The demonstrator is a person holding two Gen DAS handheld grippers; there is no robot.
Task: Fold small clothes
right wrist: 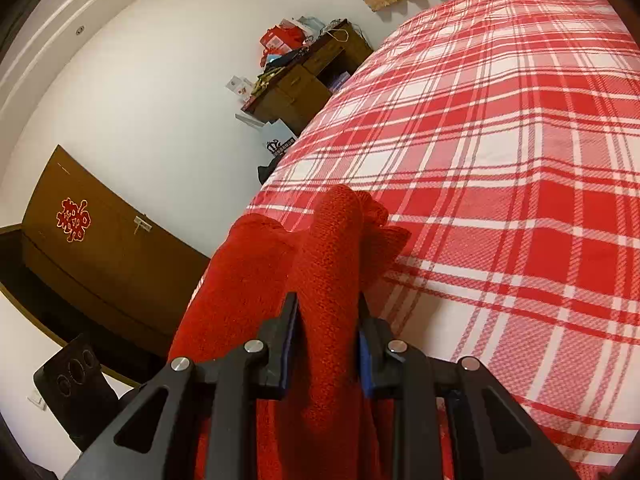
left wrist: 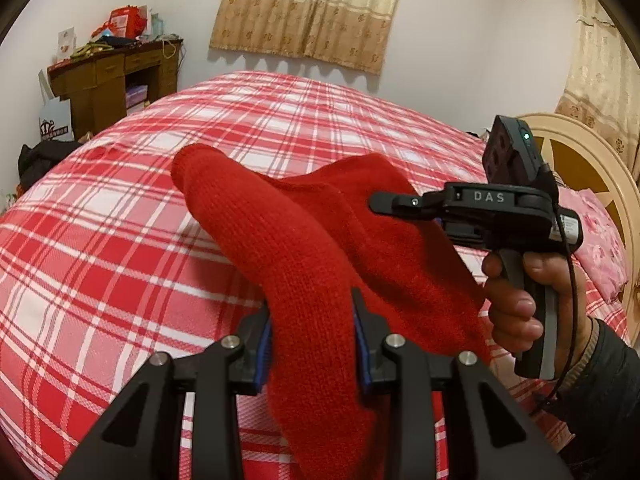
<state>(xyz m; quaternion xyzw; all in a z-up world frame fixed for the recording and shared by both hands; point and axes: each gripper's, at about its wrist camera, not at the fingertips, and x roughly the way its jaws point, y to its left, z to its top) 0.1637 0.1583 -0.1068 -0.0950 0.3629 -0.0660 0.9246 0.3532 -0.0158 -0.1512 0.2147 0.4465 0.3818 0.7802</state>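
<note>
One red knitted garment [left wrist: 304, 248] hangs above the checked bed [left wrist: 120, 240], pinched by two grippers: left [left wrist: 313, 344], and right [right wrist: 328, 340], lettered "DAS".

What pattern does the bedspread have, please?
Red and white plaid bedspread, clearest in the right wrist view.

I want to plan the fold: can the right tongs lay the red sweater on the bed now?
Probably yes. The right tongs grip the red sweater, and the checked bedspread ahead looks bare. The left tongs grip it too.
</note>
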